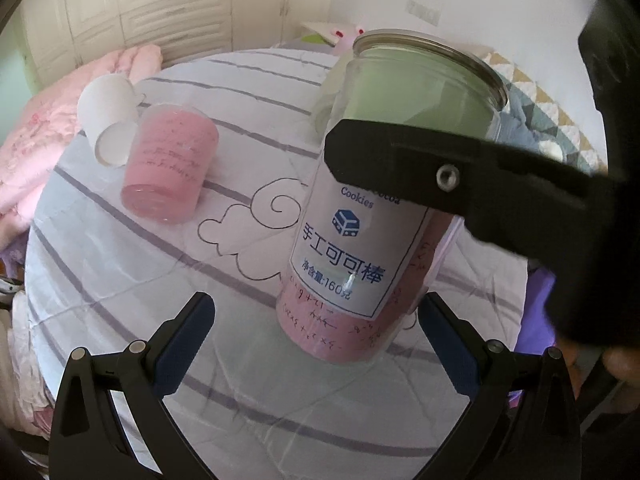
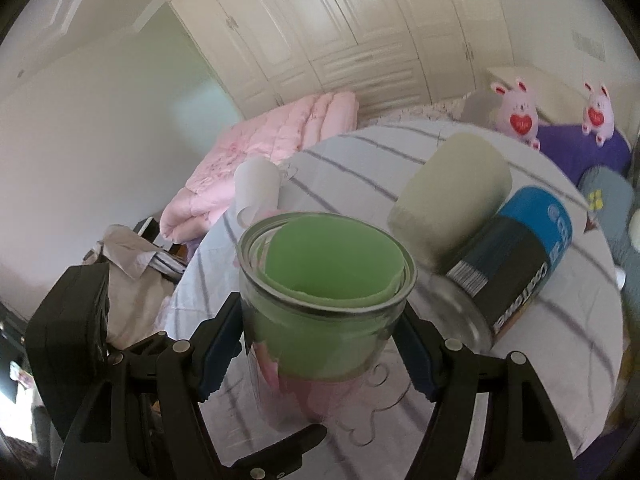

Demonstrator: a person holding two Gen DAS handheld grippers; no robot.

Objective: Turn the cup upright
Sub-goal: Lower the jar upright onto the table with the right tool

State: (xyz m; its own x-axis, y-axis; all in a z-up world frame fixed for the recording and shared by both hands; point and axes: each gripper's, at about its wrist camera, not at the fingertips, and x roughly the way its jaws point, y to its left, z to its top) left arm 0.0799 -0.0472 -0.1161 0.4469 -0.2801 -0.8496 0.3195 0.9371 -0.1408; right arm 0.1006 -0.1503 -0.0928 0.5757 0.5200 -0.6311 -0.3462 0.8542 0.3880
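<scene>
A clear plastic jar point(image 1: 360, 216) with a white "Cookies" label, green and pink paper inside, stands nearly upright on the striped cloth, mouth up. My right gripper point(image 2: 320, 344) is shut on the jar point(image 2: 320, 304) just below its rim; one of its fingers point(image 1: 460, 172) crosses the jar in the left wrist view. My left gripper point(image 1: 316, 344) is open and empty, just in front of the jar's base.
A pink-lined clear cup point(image 1: 168, 168) and a white cup point(image 1: 108, 120) lie on their sides at the left. A blue-and-black labelled jar point(image 2: 516, 256) and a beige-lined cup point(image 2: 448, 200) lie at the right. The round table point(image 1: 100, 280) has a striped cloth. Pink bedding point(image 2: 272, 140) lies beyond.
</scene>
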